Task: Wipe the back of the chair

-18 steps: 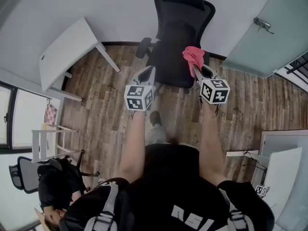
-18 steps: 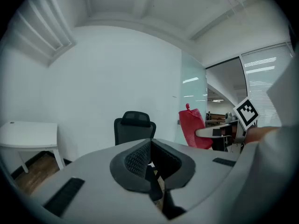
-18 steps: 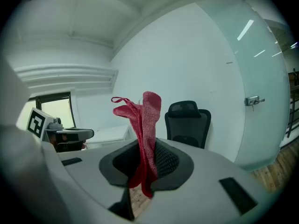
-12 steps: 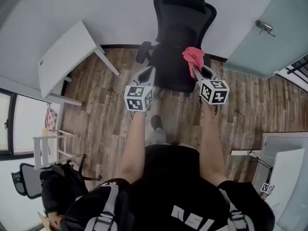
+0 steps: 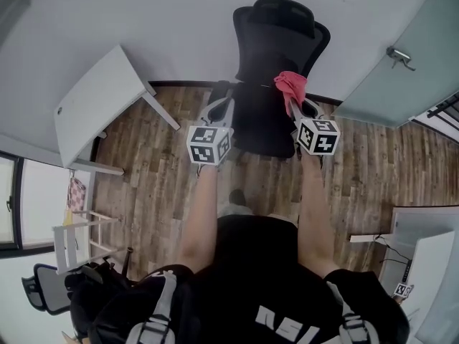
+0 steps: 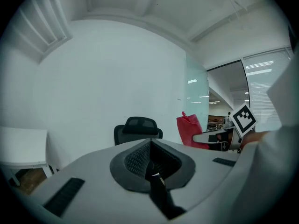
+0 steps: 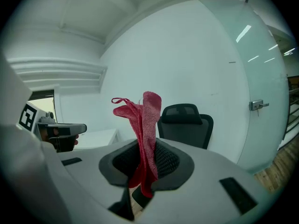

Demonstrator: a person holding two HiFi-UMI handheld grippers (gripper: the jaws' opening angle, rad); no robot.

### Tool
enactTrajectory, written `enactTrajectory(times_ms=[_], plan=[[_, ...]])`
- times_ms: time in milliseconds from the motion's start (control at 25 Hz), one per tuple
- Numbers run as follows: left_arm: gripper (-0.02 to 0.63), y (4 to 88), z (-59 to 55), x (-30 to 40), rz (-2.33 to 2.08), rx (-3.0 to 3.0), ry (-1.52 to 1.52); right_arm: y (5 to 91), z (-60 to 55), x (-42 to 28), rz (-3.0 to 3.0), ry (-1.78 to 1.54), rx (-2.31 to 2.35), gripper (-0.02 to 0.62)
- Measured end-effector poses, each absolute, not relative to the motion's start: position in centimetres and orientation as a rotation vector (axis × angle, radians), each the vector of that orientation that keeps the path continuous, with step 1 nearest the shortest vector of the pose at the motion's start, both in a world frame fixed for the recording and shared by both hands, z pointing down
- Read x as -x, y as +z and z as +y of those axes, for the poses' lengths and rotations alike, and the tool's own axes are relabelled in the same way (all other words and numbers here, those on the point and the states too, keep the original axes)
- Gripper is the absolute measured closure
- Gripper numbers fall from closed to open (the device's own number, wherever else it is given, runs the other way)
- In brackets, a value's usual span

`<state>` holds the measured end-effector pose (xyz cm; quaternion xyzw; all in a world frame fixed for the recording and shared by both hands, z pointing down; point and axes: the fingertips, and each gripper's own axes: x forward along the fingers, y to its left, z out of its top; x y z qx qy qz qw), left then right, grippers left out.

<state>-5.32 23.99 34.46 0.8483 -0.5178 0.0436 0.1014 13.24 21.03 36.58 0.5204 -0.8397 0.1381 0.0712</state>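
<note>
Jaws of right gripper pinching red cloth, chair beyond

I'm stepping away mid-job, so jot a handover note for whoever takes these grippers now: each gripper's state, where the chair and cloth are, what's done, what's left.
Left gripper: shut, empty.
Right gripper: shut on the red cloth, which sticks up out of the jaws.
Black chair: ahead by the white wall, apart from the cloth.
Done: cloth in hand.
Left: reach the chair, wipe its back.
</note>
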Motion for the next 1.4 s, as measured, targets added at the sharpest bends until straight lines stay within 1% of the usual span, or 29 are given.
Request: enactTrajectory(times_ms=[240,600,880,1400], plan=[[0.581,34.6,19.7,8.0,-1.503,-2.519,0.136,37.1,16.9,-10.5,-2.504,0.426,-1.591,0.508],[0.581,36.6,14.9,10.5,-1.468,-2.498,0.158,39.0,12.4,-9.5,-2.450,0.485,-1.652,0.508],[0.581,38.0,9.8,10.3,-1.443,-2.487,0.158,39.9,7.3,-9.5,-2.441,0.479,-1.648,0.508],[0.581,37.4,-4.3,8.4,-1.447,-2.466,0.175,39.6,-8.1,-9.7,-2.451,0.521,-1.592,0.508]])
